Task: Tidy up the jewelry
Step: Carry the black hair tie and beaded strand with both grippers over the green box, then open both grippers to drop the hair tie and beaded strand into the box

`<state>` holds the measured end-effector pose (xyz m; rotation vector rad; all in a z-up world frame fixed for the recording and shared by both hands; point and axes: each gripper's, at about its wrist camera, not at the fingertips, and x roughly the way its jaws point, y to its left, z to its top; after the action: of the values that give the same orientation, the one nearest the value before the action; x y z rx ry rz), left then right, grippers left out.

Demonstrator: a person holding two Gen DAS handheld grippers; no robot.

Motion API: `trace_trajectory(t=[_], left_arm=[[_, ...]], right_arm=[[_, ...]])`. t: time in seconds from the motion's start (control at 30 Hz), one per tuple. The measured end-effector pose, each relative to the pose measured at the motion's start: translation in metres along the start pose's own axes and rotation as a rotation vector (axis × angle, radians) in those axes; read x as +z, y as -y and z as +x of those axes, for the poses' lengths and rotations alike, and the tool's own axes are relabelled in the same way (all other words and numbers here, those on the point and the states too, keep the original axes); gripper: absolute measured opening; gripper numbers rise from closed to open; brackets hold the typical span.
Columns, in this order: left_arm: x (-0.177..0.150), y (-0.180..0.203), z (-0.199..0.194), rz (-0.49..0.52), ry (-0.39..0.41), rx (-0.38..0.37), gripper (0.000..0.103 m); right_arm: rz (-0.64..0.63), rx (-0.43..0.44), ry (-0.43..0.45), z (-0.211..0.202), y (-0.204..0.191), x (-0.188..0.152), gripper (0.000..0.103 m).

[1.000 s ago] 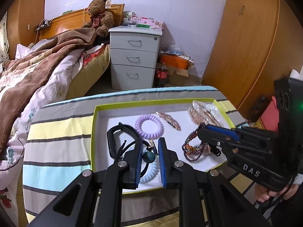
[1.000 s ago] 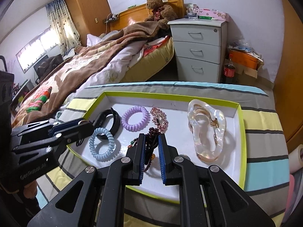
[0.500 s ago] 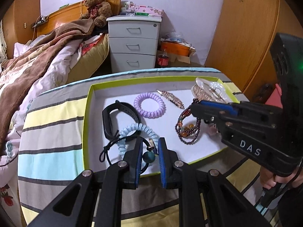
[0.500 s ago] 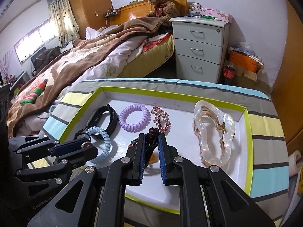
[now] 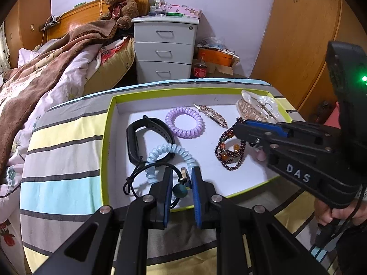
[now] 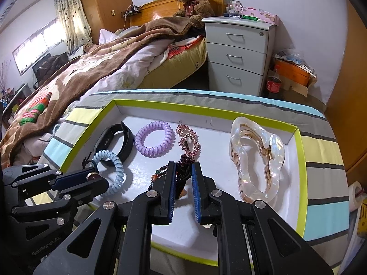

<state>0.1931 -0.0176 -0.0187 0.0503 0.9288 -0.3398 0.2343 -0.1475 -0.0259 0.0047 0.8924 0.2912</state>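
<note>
A white tray with a lime rim (image 5: 109,123) (image 6: 300,160) lies on a striped cloth. My left gripper (image 5: 181,178) is shut on a black cord bracelet with a teal bead (image 5: 179,189) at the tray's near edge; it also shows in the right wrist view (image 6: 91,178). My right gripper (image 6: 183,171) is shut on a dark red bead bracelet (image 5: 229,151) (image 6: 183,160) near the tray's middle. In the tray lie a blue coil tie (image 5: 169,151) (image 6: 114,167), a purple coil tie (image 5: 184,125) (image 6: 153,139), a black wristband (image 5: 146,135) (image 6: 114,142), a pink rhinestone clip (image 5: 212,114) (image 6: 189,139) and a clear claw clip (image 5: 257,108) (image 6: 257,158).
The striped table (image 5: 64,160) stands beside a bed with a brown blanket (image 5: 45,64). A grey drawer unit (image 5: 165,50) and a cola bottle (image 5: 200,70) stand behind. A wooden wardrobe (image 5: 298,45) is at the right.
The left gripper has drawn back toward the tray's near edge with the cord bracelet. The blue coil tie is now uncovered. The right gripper keeps its hold on the bead bracelet, pulled back slightly.
</note>
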Motion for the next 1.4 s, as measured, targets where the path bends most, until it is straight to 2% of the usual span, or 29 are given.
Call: trace_trajectory(t=[0.23,0.33,0.53,0.67,0.73,0.8,0.83,1.13,1.4], left_arm=[[0.001,-0.003,0.002,-0.021,-0.008,0.015,0.019],[0.001,-0.003,0.002,-0.022,-0.002,0.012,0.032],[0.002,-0.003,0.002,-0.029,-0.005,0.012,0.034],[0.002,-0.002,0.000,-0.033,-0.002,0.014,0.042],[0.002,-0.002,0.000,-0.031,-0.001,0.016,0.046],[0.003,-0.002,-0.001,-0.035,-0.001,0.020,0.046],[0.002,-0.002,-0.001,-0.035,-0.002,0.022,0.046],[0.002,-0.002,-0.007,-0.042,0.010,0.039,0.055],[-0.002,0.002,-0.025,-0.042,0.050,0.083,0.062]], right_arm=[[-0.006,-0.011,-0.002,0.000,0.000,-0.001,0.014],[-0.003,-0.014,-0.009,0.002,0.001,-0.001,0.014],[0.001,-0.005,-0.009,0.001,0.001,-0.002,0.016],[0.007,0.000,-0.006,-0.001,0.002,-0.002,0.017],[0.009,0.001,-0.005,-0.002,0.003,-0.003,0.021],[0.010,0.003,-0.002,-0.003,0.003,-0.003,0.030],[0.010,0.005,-0.001,-0.003,0.003,-0.002,0.030],[0.015,0.002,0.011,-0.010,0.002,-0.001,0.031],[0.023,0.006,0.052,-0.034,0.000,-0.007,0.032]])
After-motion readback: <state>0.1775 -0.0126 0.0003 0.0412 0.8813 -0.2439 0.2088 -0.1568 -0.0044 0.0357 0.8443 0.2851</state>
